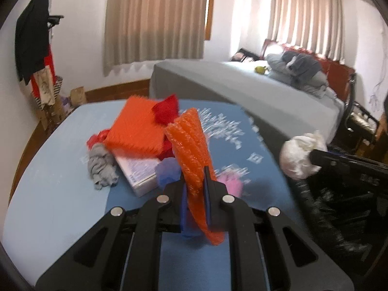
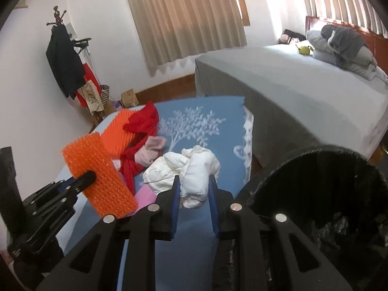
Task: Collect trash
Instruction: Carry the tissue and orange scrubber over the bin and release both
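A long strip of orange bubble wrap (image 1: 191,150) stands upright between the pads of my left gripper (image 1: 195,181), which is shut on it. From the right wrist view, that strip (image 2: 101,174) and the left gripper (image 2: 83,177) are at the lower left. My right gripper (image 2: 194,184) is shut on a crumpled white paper wad (image 2: 191,167), held above the blue cloth. The left wrist view shows the wad (image 1: 299,155) at the right, beside a black lined trash bin (image 1: 339,206). The bin's rim (image 2: 315,152) is just right of my right gripper.
On the blue tablecloth (image 1: 60,181) lies a pile: an orange spiky mat (image 1: 138,126), red cloth (image 1: 167,109), a grey sock (image 1: 100,167), a flat box (image 1: 140,172) and pink pieces (image 2: 150,151). A grey bed (image 2: 303,92) stands behind, a coat rack (image 2: 65,60) at left.
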### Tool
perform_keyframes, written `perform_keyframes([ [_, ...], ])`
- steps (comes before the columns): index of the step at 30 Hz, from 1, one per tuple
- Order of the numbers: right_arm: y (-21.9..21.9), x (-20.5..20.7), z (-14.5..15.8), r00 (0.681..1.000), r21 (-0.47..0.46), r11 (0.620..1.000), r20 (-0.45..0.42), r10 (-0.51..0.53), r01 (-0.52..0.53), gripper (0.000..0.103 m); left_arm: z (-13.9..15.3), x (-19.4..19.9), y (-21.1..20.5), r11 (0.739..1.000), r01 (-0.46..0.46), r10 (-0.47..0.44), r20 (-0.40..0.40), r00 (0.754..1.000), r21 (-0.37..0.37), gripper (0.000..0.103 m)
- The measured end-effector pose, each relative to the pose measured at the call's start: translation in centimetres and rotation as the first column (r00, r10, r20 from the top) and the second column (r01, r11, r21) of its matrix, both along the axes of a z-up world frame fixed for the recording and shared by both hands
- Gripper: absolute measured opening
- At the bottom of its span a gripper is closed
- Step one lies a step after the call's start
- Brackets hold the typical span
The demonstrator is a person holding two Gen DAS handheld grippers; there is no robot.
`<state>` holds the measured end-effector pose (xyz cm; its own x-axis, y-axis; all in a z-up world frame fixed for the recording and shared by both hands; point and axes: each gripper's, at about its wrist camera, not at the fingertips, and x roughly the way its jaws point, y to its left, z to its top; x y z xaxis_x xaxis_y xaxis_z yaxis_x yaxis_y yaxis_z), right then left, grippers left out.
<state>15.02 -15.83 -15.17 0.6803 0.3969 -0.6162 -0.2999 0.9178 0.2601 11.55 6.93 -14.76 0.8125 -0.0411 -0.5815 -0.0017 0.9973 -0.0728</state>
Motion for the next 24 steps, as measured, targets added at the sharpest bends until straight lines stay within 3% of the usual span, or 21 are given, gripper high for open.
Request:
perform_keyframes([
  [2, 0.8, 0.4, -0.8, 1.000, 0.000, 1.000, -0.018, 0.010, -0.010, 0.022, -0.6, 0.2, 0.8, 1.000, -0.023, 0.023, -0.015, 1.000, 0.001, 0.016],
  [4, 1.4, 0.7, -1.3, 0.999, -0.001, 1.000, -0.028, 0.024, -0.024, 0.022, -1.0, 0.3, 1.6, 0.999, -0.051, 0.051, -0.030, 0.998, 0.005, 0.034],
  [6, 2.0, 0.8, -1.4, 0.999, -0.006, 0.999, -0.033, 0.034, -0.034, 0.022, -1.0, 0.0, 2.2, 0.997, -0.076, 0.076, -0.025, 0.997, 0.007, 0.044],
  [11, 2.9, 1.2, -1.5, 0.998, -0.020, 0.998, -0.031, 0.053, -0.053, 0.022, -0.3, -0.4, 3.0, 0.994, -0.109, 0.109, -0.008, 0.994, 0.008, 0.048],
  [14, 2.8, 1.2, -1.3, 0.998, -0.022, 0.998, -0.029, 0.054, -0.055, 0.022, 0.5, -0.5, 3.4, 0.993, -0.117, 0.117, 0.014, 0.993, -0.012, 0.047],
  [16, 2.7, 1.2, -1.2, 0.998, -0.019, 0.998, -0.027, 0.054, -0.054, 0.022, 1.0, -0.4, 3.5, 0.993, -0.114, 0.114, 0.020, 0.993, -0.020, 0.035],
  [18, 2.7, 1.3, -1.0, 0.998, -0.019, 0.998, -0.023, 0.055, -0.055, 0.022, 1.4, -0.4, 3.4, 0.994, -0.108, 0.109, 0.032, 0.994, -0.026, 0.034],
  [22, 2.6, 0.9, -0.5, 0.998, -0.014, 0.998, -0.010, 0.058, -0.058, 0.022, 2.1, -0.6, 2.9, 0.997, -0.078, 0.078, 0.054, 0.995, -0.016, 0.015],
  [24, 2.5, 0.7, -0.2, 0.998, -0.012, 0.998, -0.006, 0.056, -0.056, 0.022, 2.3, -0.7, 2.5, 0.998, -0.055, 0.056, 0.056, 0.997, -0.017, 0.013],
])
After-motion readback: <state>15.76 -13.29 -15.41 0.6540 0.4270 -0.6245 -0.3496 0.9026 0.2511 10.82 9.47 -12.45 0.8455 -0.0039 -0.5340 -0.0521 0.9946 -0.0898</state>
